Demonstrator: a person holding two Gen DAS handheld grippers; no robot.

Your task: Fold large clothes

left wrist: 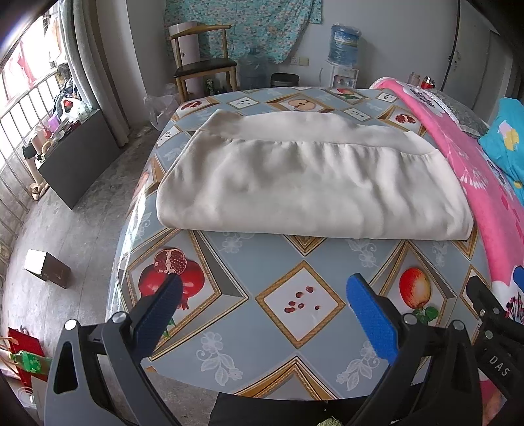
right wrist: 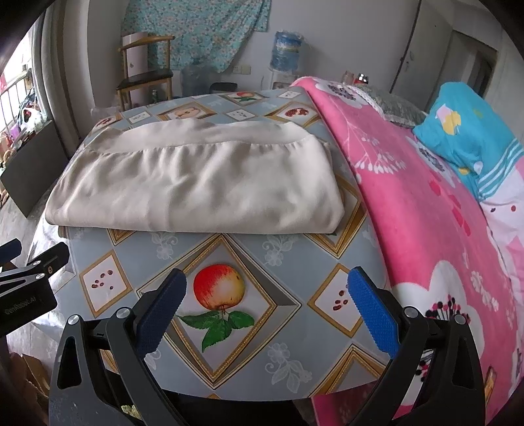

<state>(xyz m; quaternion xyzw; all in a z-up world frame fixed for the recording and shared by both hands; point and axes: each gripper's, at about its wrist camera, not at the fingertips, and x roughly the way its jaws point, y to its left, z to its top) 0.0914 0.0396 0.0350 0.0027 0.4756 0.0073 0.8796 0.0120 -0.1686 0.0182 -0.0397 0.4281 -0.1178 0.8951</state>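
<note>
Cream garment (left wrist: 304, 183), folded into a thick rectangle, lies flat on the fruit-patterned tablecloth (left wrist: 294, 262), its gathered seam running across the far half and its near folded edge facing you. Your left gripper (left wrist: 262, 295) hovers short of that near edge, blue pads spread wide with nothing between them, above a printed pomegranate (left wrist: 172, 272) and a panel of seeds. Your right gripper (right wrist: 267, 291) hangs likewise in front of the garment (right wrist: 193, 186), fingers released and apart, framing a printed red apple (right wrist: 218, 287) on the cloth (right wrist: 262, 327); neither gripper touches the fabric. In the right wrist view, part of your left gripper's black body shows at the left edge, just beside the garment's near left corner. To the right of the garment, a pink floral blanket (right wrist: 409, 213) runs alongside it, nearly meeting its right edge, and a blue pillow (right wrist: 458, 124) sits on the far side of that blanket. Beyond the garment, against the far wall, stand a wooden chair (left wrist: 204, 62) and a water dispenser bottle (left wrist: 344, 46), with a patterned teal cloth (left wrist: 245, 26) hung on the wall above them. Left of the garment, down on the concrete floor, a small cardboard box (left wrist: 47, 267) lies tipped, well apart from the table.
</note>
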